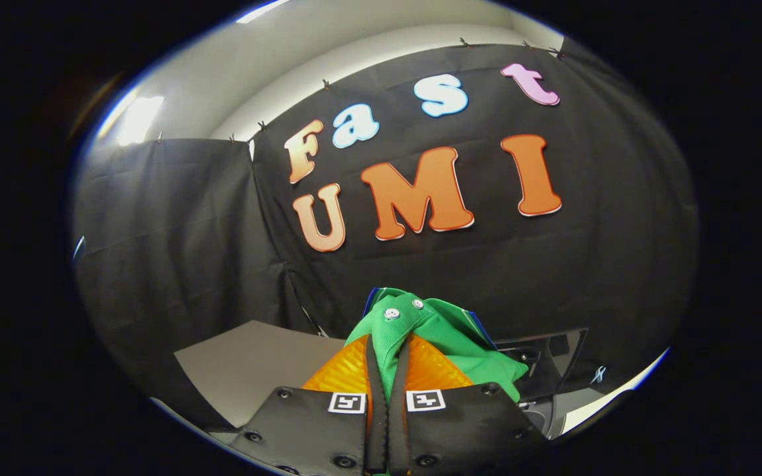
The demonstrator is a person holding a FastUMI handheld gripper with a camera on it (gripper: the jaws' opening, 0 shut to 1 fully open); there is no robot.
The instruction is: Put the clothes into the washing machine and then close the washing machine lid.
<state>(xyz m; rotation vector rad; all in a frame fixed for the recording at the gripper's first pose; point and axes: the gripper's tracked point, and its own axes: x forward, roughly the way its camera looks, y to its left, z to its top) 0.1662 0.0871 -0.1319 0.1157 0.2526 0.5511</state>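
Gripper [387, 360], fingers pressed together on a fold of the green button-up garment [450, 334], holds it lifted at lower centre, apparently for carrying toward the washing machine [556, 370], lower right.

claw [387, 370] raised, tilted upward, 2 fingers [348, 373] nearly together, pinching green cloth [440, 330]

Count: 1 green garment [447, 330] with 2 snap buttons [391, 313]; 1 gripper [387, 370], 2 fingers [348, 373] pinching the garment; 1 grey board [255, 363].
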